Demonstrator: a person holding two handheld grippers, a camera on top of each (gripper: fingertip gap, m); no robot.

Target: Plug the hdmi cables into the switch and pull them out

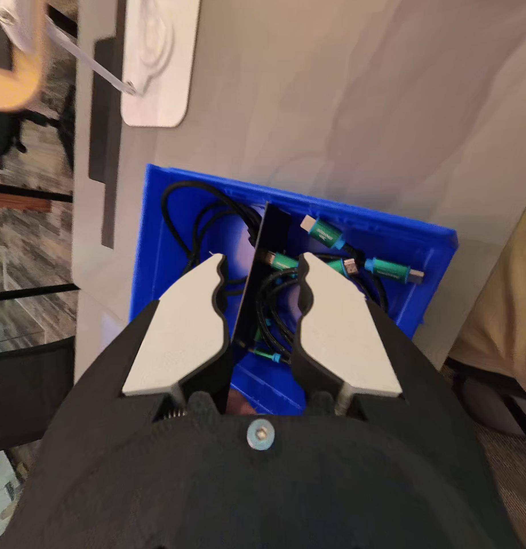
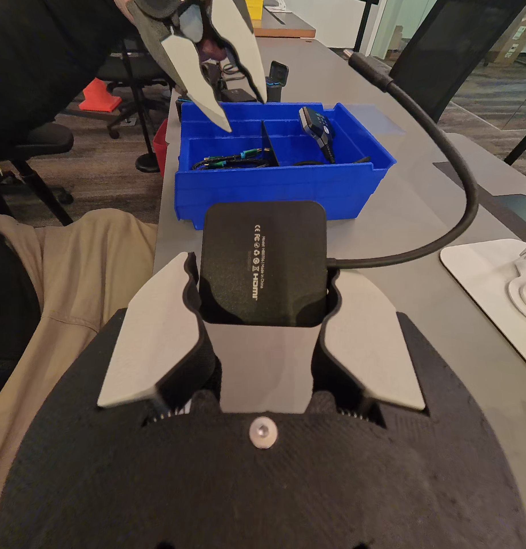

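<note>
My right gripper [image 2: 261,267] is shut on the black HDMI switch [image 2: 264,261] and holds it flat above the grey table, just in front of a blue bin [image 2: 285,184]. The switch's own thick black cable [image 2: 452,166] arcs up to the right. Several HDMI cables with green plugs [image 1: 324,234] lie in one bin compartment, also seen in the right wrist view [image 2: 232,160]. A black divider [image 1: 256,267] splits the bin [image 1: 155,237]. My left gripper [image 1: 261,261] is open and empty, hovering above the bin and pointing down; it also shows in the right wrist view [image 2: 245,116].
A dark remote-like device [image 2: 315,127] leans in the bin's other compartment with a coiled black cable [image 1: 181,214]. A white mat [image 2: 493,282] lies on the table [image 2: 404,225] at the right. A person's beige trousers [image 2: 77,267] are at the table's left edge. Office chairs stand beyond. The tips of one gripper are about 20 cm away from the tips of the other.
</note>
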